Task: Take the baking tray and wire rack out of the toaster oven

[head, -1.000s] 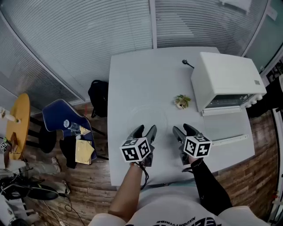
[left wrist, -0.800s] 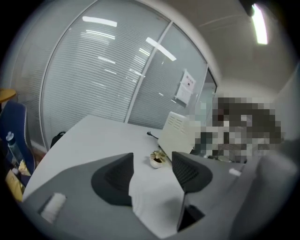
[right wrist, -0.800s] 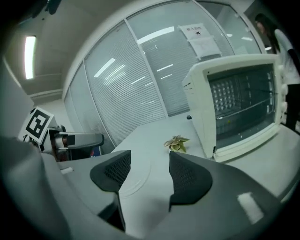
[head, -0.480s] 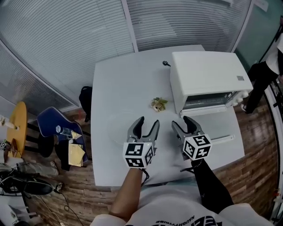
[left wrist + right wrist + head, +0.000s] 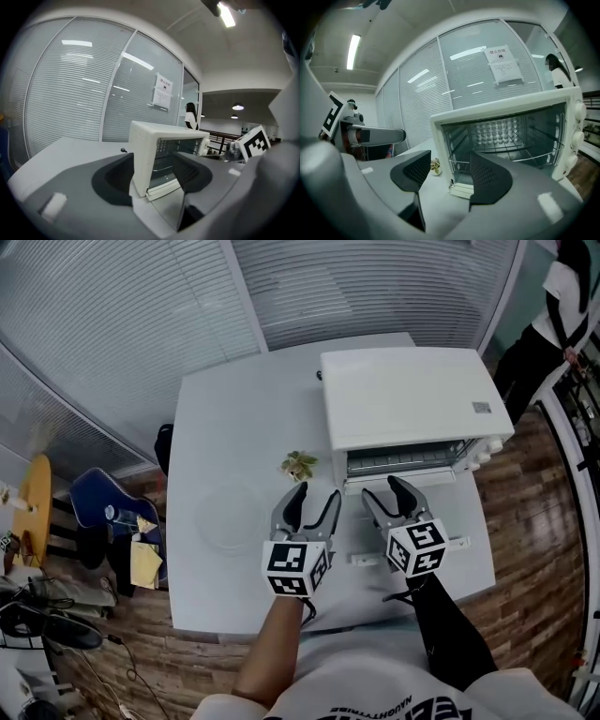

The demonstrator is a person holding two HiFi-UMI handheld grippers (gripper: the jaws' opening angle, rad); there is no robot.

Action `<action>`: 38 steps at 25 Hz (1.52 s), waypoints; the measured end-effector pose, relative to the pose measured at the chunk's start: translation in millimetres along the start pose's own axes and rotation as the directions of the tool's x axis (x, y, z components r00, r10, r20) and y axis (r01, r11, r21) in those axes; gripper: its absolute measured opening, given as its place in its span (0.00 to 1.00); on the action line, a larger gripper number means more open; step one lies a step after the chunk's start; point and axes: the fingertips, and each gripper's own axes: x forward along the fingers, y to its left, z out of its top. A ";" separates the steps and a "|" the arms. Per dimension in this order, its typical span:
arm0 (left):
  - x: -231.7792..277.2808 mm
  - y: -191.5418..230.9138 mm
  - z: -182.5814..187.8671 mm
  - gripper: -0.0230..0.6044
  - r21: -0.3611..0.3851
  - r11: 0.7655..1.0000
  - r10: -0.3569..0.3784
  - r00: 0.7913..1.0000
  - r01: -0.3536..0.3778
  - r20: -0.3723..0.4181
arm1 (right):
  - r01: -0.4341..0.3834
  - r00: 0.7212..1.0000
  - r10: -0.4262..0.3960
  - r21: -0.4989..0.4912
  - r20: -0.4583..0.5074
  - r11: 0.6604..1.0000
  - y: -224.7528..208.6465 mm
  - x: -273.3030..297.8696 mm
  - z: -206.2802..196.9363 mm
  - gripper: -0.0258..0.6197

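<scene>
Both left gripper [image 5: 316,492] and right gripper [image 5: 381,487] hover side by side before the open toaster oven [image 5: 403,395], fingers [image 5: 292,506] spread, empty.

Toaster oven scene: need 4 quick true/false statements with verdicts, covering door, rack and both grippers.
1. The toaster oven has its door folded down open. True.
2. The right gripper is shut on the wire rack. False: its jaws stand apart with nothing between them, in front of the oven opening.
3. The wire rack sits inside the oven. True.
4. The left gripper holds the small greenish object. False: that object lies on the table left of the oven, and the left gripper is open and empty.
</scene>
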 end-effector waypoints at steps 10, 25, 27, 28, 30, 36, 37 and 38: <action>43.8 -70.2 -6.7 0.52 -0.016 0.998 -0.056 0.998 0.056 -0.017 | 0.029 1.000 -0.029 0.019 -0.003 0.999 -70.9 -31.7 -0.5 0.43; 102.6 -121.2 -55.5 0.52 -0.458 0.876 -0.206 0.976 0.154 -0.065 | -0.009 1.000 0.006 0.464 0.009 0.886 -145.0 -37.2 -23.9 0.43; 110.9 -121.7 -61.6 0.52 -0.603 0.779 -0.237 0.971 0.173 -0.027 | -0.012 1.000 0.005 0.509 0.014 0.860 -153.4 -32.9 -27.3 0.43; 115.1 -121.1 -63.2 0.52 -0.654 0.734 -0.246 0.969 0.183 -0.005 | -0.019 1.000 0.008 0.535 0.022 0.845 -156.8 -30.2 -28.2 0.43; 124.5 -121.0 -66.3 0.52 -0.721 0.664 -0.260 0.965 0.198 0.025 | -0.050 0.998 0.025 0.600 0.050 0.798 -161.7 -24.3 -27.4 0.43; 154.2 -112.0 -73.7 0.52 -0.856 0.474 -0.251 0.963 0.207 0.094 | -0.149 0.988 0.068 0.742 0.138 0.654 -171.1 -5.1 -19.8 0.43; 158.9 -108.8 -73.0 0.52 -0.865 0.455 -0.245 0.964 0.212 0.107 | -0.162 0.986 0.073 0.748 0.151 0.643 -172.2 -1.4 -17.9 0.43; 163.3 -105.5 -71.7 0.52 -0.869 0.443 -0.239 0.964 0.219 0.120 | -0.181 0.982 0.081 0.750 0.168 0.636 -172.7 2.3 -15.0 0.43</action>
